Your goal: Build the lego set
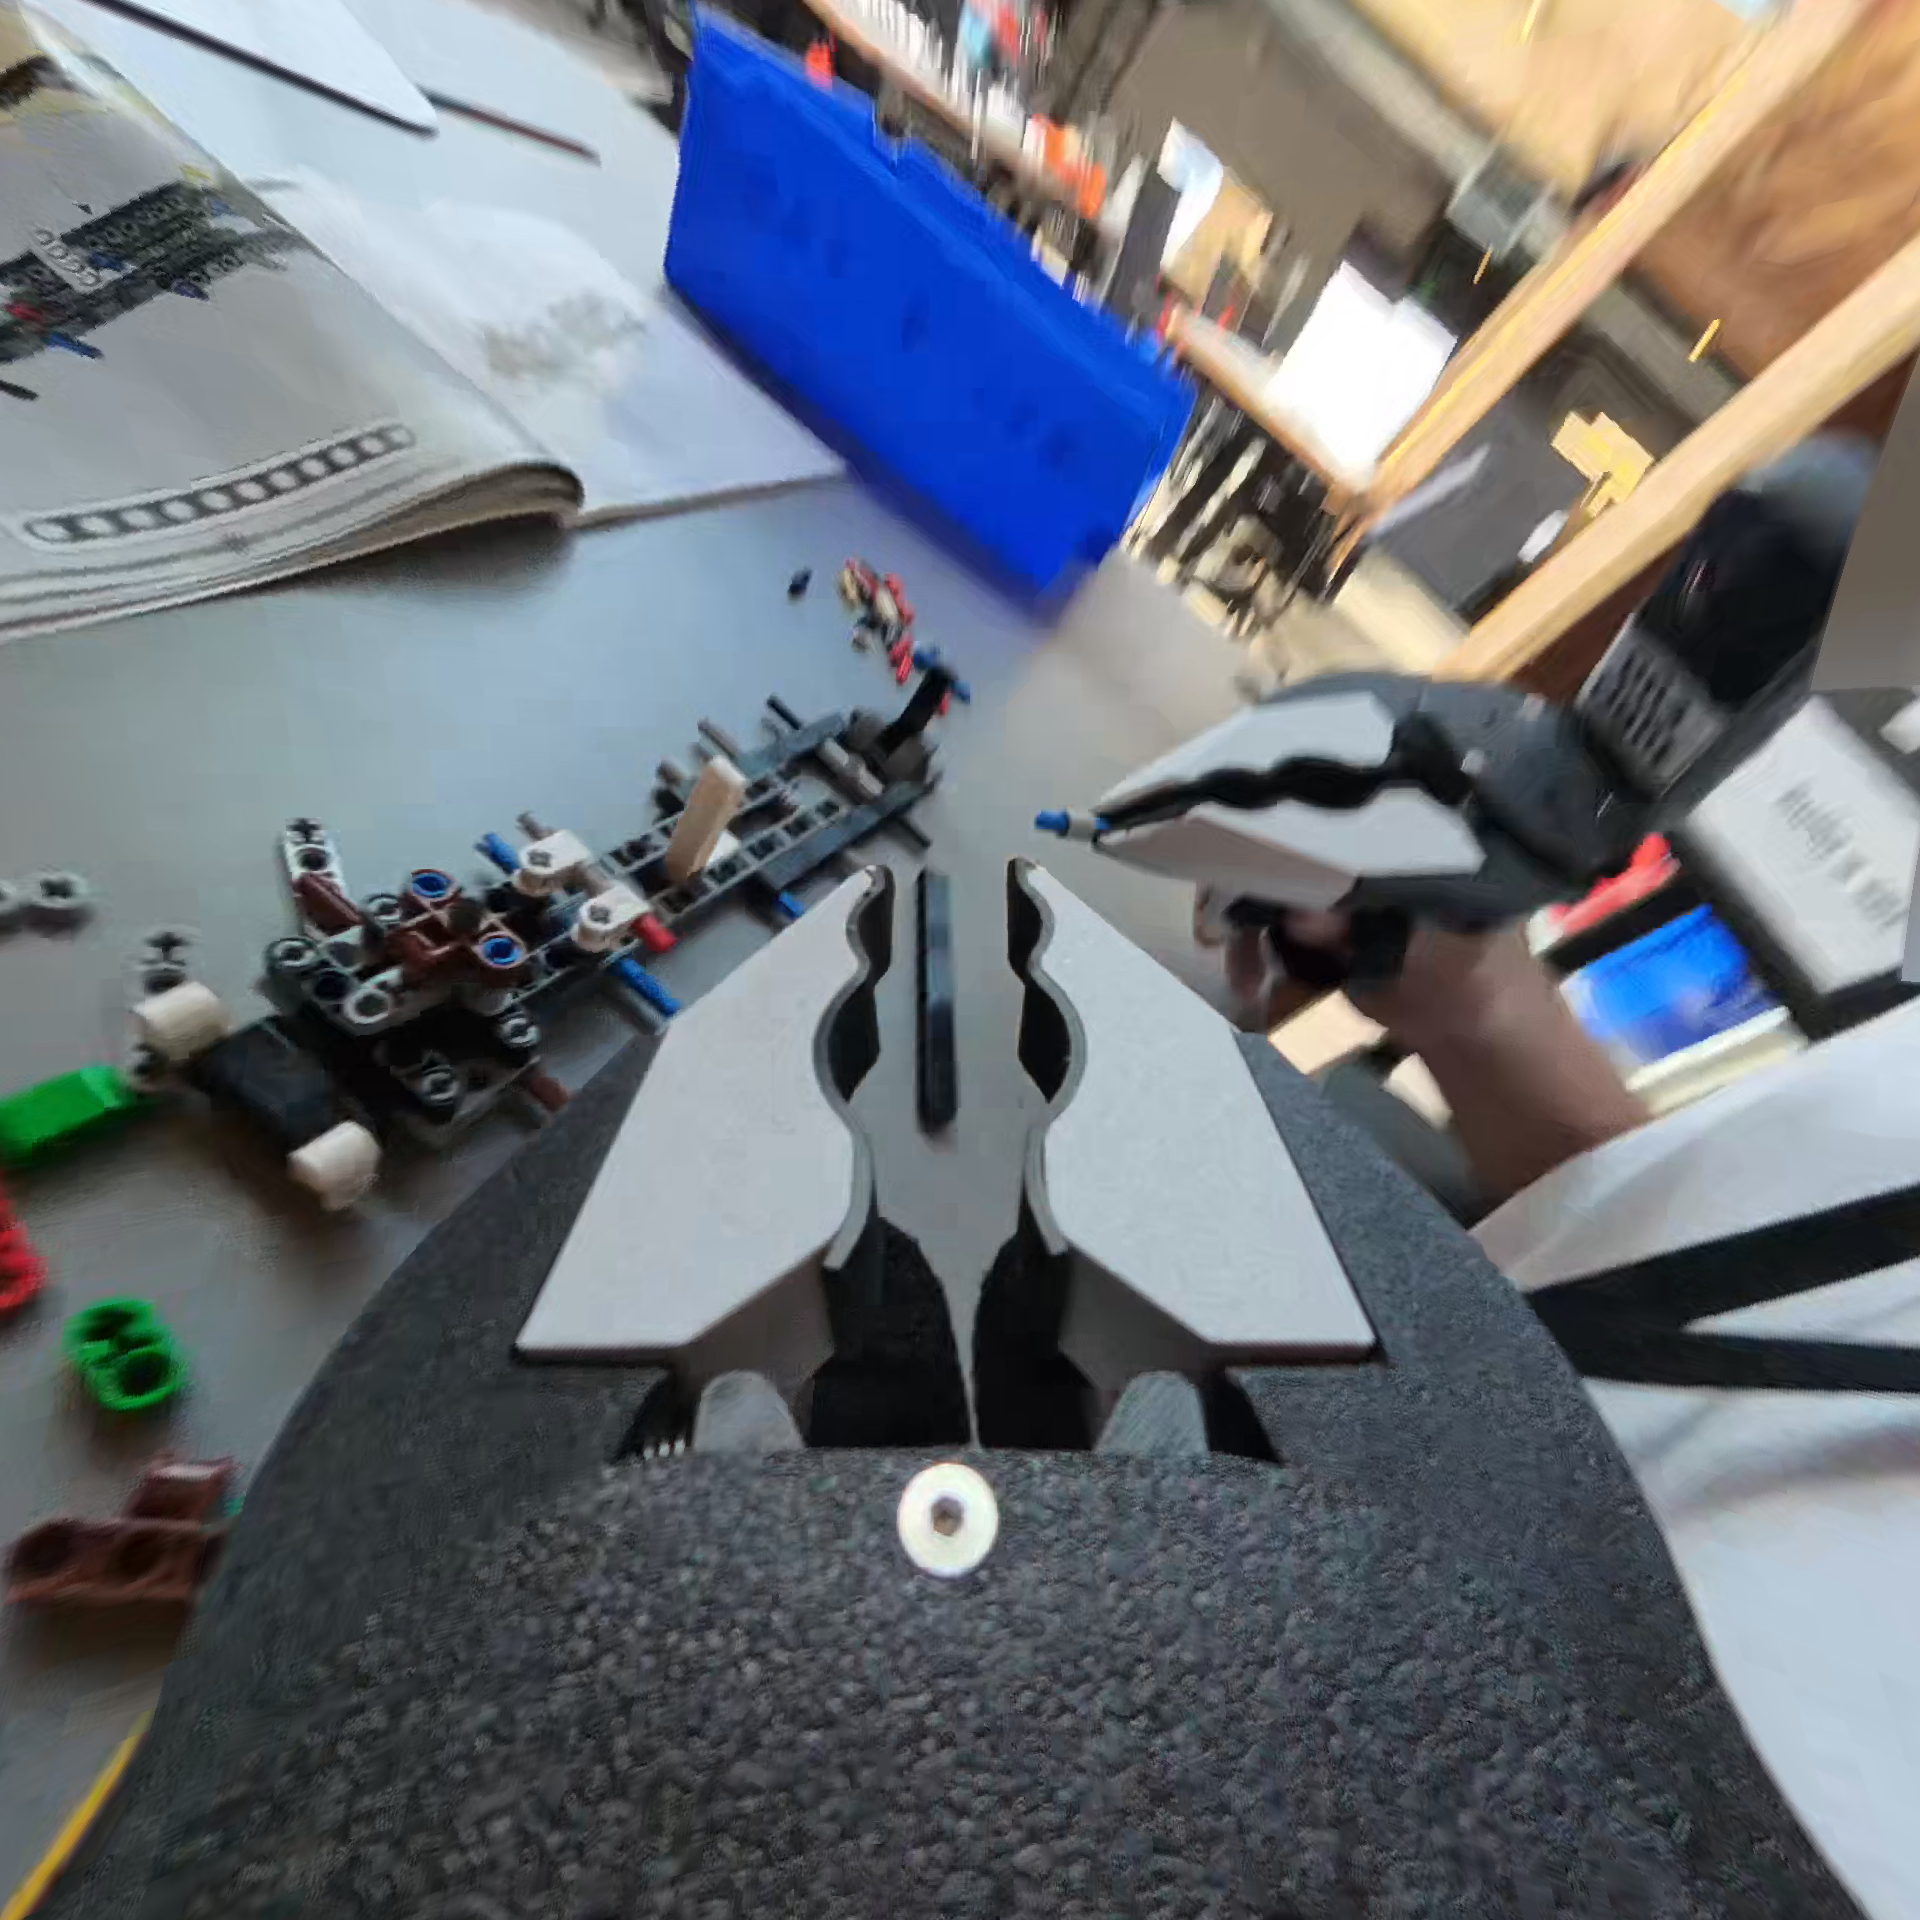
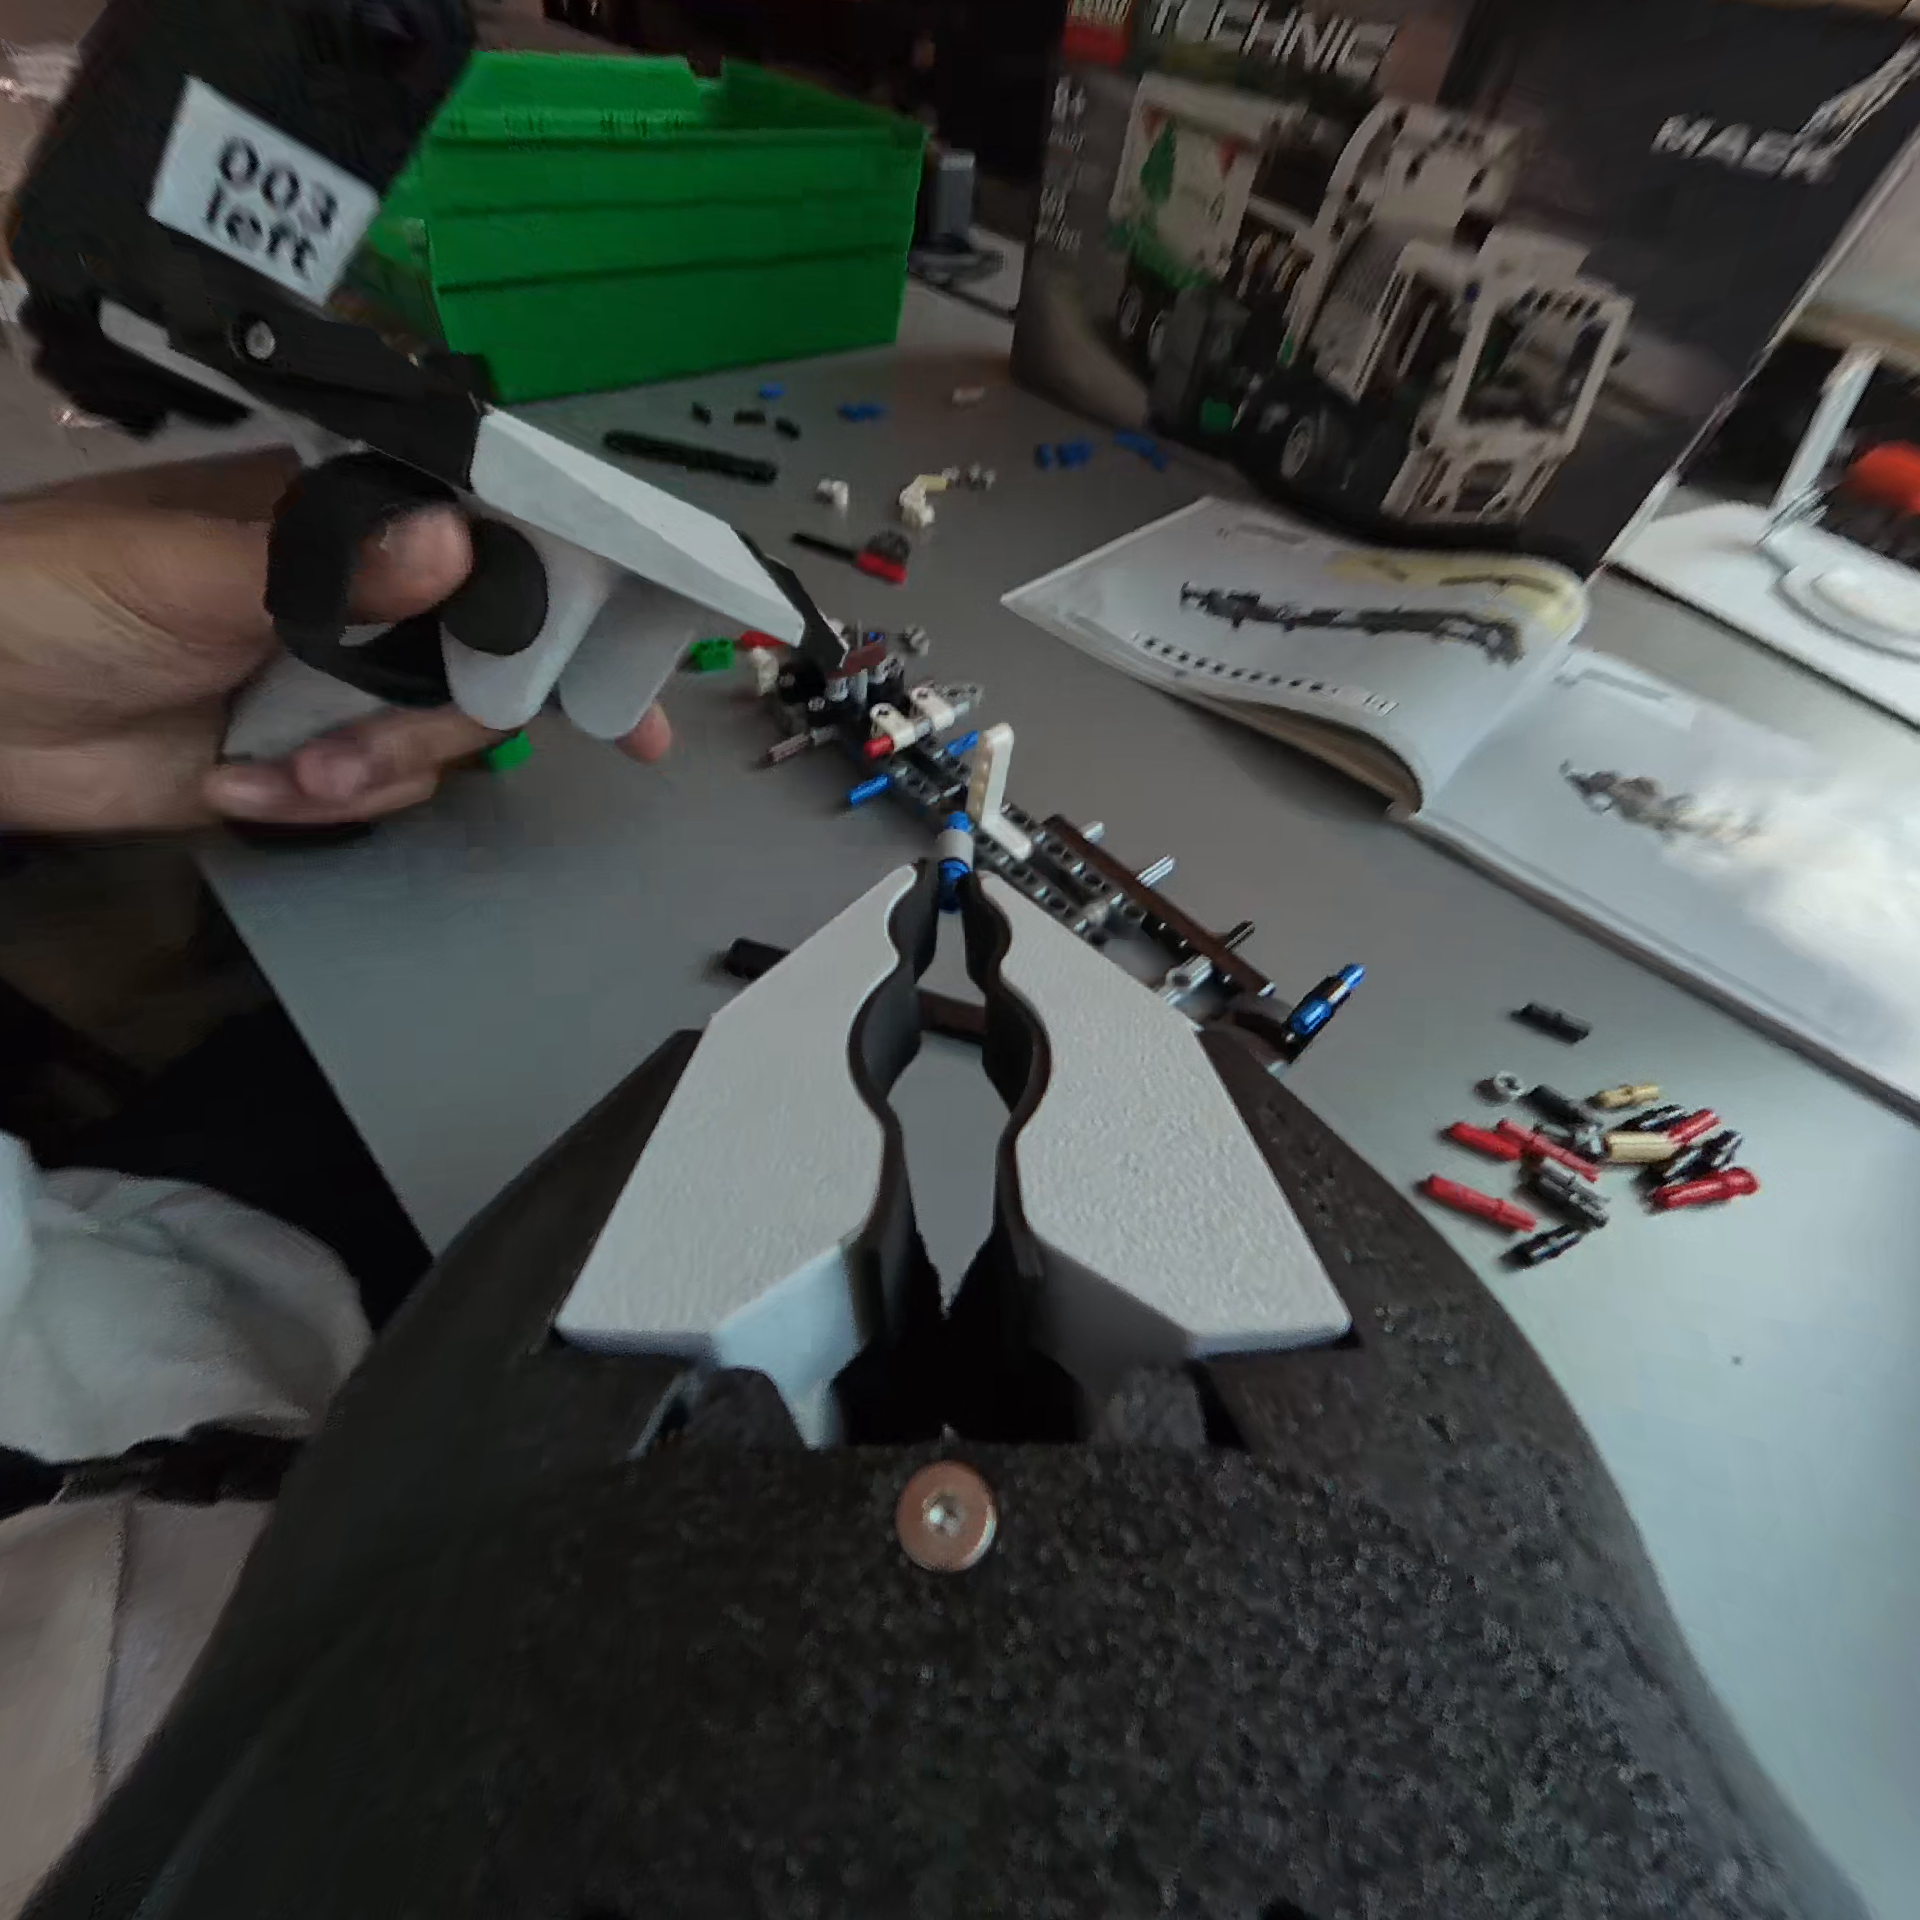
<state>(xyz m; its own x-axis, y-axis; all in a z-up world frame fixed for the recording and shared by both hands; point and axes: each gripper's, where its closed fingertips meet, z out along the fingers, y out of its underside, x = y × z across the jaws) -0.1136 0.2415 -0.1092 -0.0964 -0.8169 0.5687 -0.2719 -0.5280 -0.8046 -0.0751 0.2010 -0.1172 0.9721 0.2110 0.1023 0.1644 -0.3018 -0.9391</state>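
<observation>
Right wrist view shows the right gripper pinched tight on a small blue pin with a grey collar, the pin sticking out past the tips, just above the near end of a long dark brick-beam assembly lying on the grey table. A white angled beam stands up from that assembly just beyond the pin. To the right lie loose red, black and tan pins; farther off an open instruction booklet, a printed box and a green bin.

The left gripper has its jaws parted, with a thin black bar seen in the gap and neither pad pressing it. A blue bin stands at the far side.
</observation>
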